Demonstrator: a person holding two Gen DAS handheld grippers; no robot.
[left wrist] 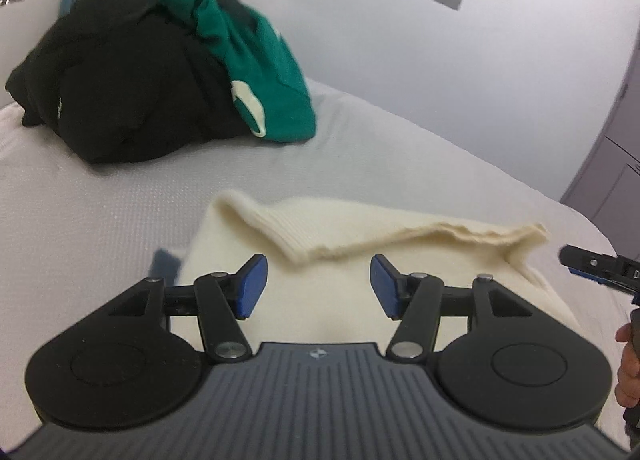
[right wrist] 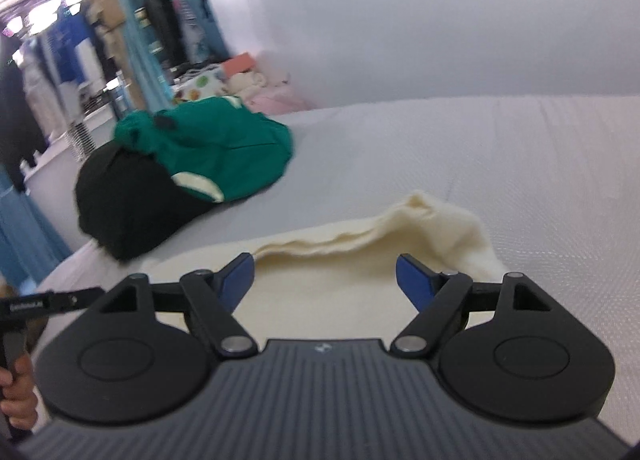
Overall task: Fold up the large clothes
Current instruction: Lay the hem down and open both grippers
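Note:
A cream knitted garment [left wrist: 360, 244] lies folded on the white bed, its doubled edge raised along the far side; the right wrist view shows it too [right wrist: 360, 252]. My left gripper [left wrist: 318, 286] hangs above its near part, open, with nothing between the blue pads [left wrist: 252, 288]. My right gripper [right wrist: 325, 282] is also open over the cream garment, empty, its blue pads [right wrist: 414, 284] wide apart. Each gripper shows at the edge of the other's view: the right gripper [left wrist: 592, 266] at the right, the left gripper [right wrist: 48, 304] at the left.
A heap of a black garment [left wrist: 120, 88] and a green one [left wrist: 256, 60] lies at the far left of the bed [left wrist: 100, 212]. A white wall [left wrist: 440, 60] runs behind. Hanging clothes [right wrist: 120, 40] and clutter fill the far left background. A hand [right wrist: 18, 396] grips the left tool's handle.

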